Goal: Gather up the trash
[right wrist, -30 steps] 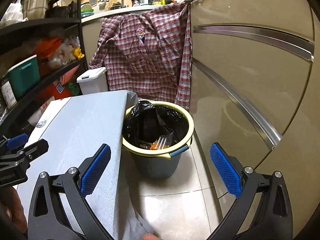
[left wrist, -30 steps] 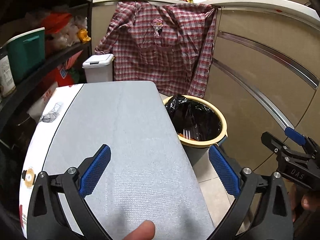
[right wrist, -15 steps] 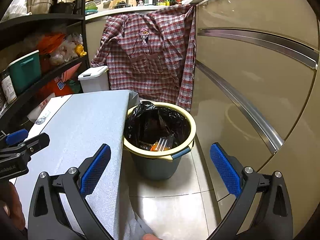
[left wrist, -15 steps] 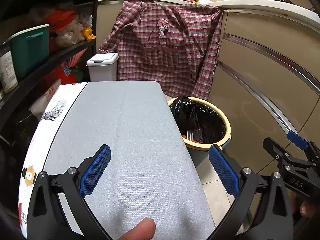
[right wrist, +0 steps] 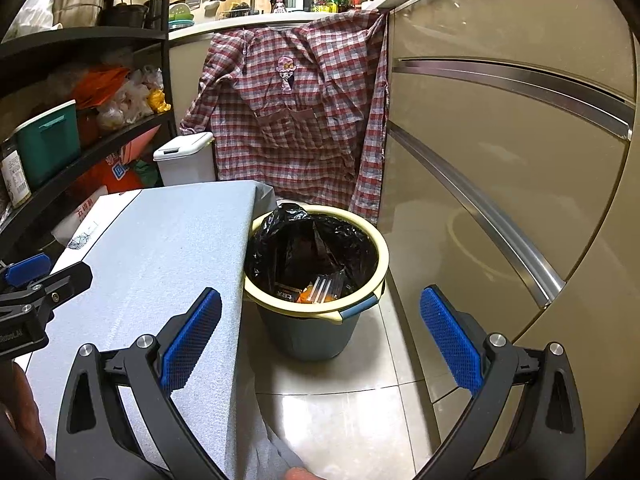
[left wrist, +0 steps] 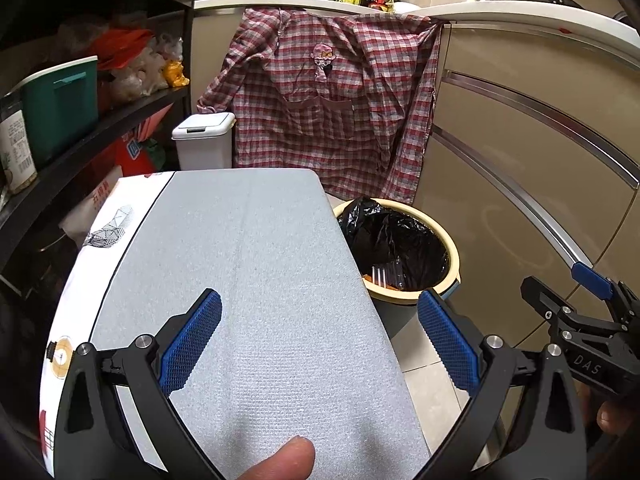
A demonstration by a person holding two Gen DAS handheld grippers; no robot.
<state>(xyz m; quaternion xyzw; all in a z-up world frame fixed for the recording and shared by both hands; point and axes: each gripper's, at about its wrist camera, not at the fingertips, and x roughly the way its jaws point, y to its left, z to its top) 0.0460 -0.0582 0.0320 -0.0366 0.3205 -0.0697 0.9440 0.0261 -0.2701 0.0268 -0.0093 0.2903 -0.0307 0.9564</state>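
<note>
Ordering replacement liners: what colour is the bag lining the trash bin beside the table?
Black bag inside the yellow-rimmed trash bin, clearest in the right wrist view.

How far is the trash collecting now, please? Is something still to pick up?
Done: trash, including a clear plastic fork, already lies in the lined bin. In hand: nothing; the left gripper and right gripper are both open. Left: no trash shows on the grey tabletop.
</note>
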